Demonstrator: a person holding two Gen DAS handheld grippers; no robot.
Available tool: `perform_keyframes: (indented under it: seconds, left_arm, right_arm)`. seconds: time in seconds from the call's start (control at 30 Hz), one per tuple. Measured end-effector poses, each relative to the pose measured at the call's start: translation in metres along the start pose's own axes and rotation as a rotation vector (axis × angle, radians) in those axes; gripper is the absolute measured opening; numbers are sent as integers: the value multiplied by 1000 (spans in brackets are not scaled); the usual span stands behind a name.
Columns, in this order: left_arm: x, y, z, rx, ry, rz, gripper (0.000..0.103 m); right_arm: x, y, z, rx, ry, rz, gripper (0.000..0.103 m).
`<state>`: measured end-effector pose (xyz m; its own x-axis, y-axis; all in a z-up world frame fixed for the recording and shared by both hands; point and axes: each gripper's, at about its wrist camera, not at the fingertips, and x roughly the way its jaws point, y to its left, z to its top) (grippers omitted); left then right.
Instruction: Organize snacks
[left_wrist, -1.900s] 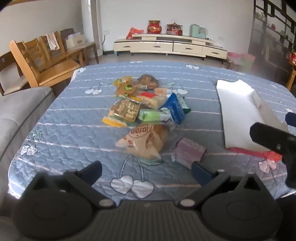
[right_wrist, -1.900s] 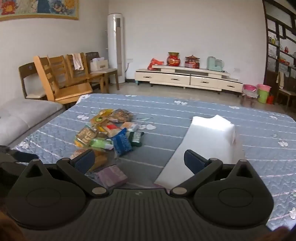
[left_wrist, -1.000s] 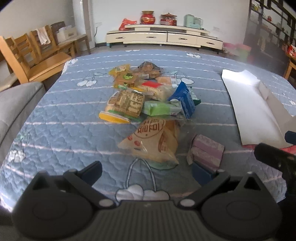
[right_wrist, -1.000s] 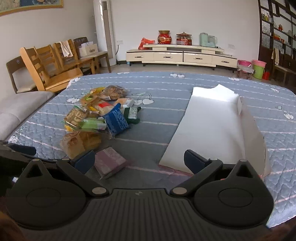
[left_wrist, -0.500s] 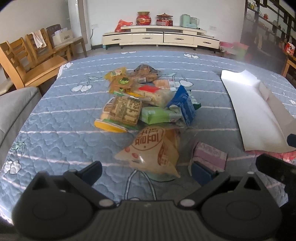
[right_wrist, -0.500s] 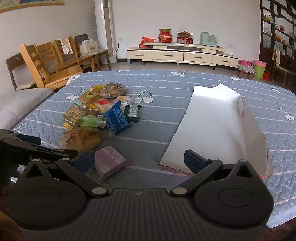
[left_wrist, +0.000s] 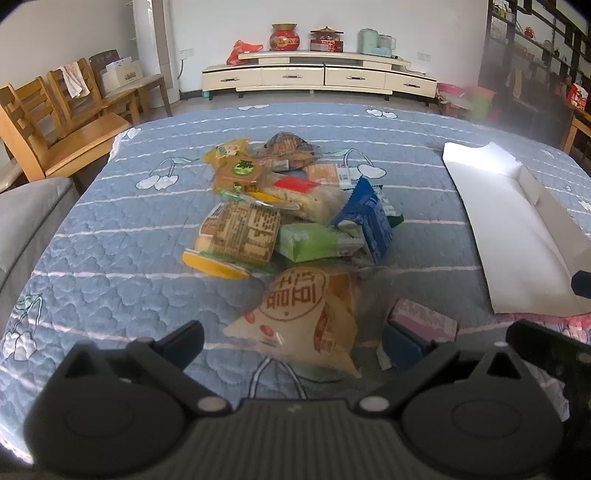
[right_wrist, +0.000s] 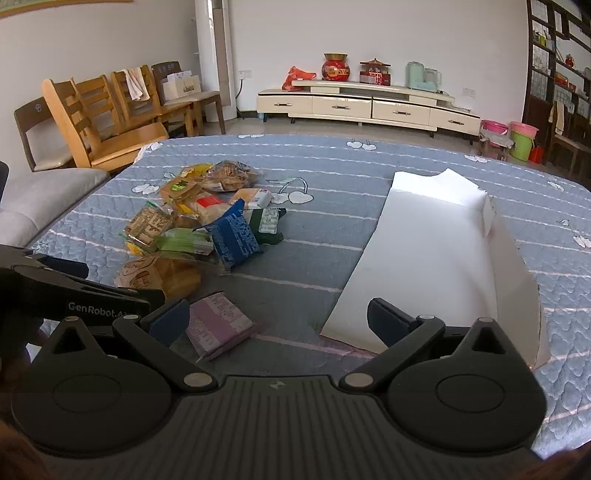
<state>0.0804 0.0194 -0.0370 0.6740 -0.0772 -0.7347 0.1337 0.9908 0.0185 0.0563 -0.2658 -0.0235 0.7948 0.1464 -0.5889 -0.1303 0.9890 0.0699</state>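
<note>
Seemingly at the first pick, the left gripper (left_wrist: 291, 341) hung spread over the tan bread packet (left_wrist: 306, 317) fronting the snack pile (right_wrist: 199, 221), the right gripper (right_wrist: 277, 321) likewise spread, empty, beside the white box (right_wrist: 436, 254) awaiting a closing descent.

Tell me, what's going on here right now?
Left gripper open over bread bag. Right gripper open, empty. Snack pile untouched. White tray unobstructed.
</note>
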Motion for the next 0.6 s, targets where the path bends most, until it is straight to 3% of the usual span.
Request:
perform_keyframes:
  seconds: [0.6]
  left_arm:
    - [8,-1,4,9,3,0,101]
  right_arm:
    - [9,3,-1,8,31,2,103]
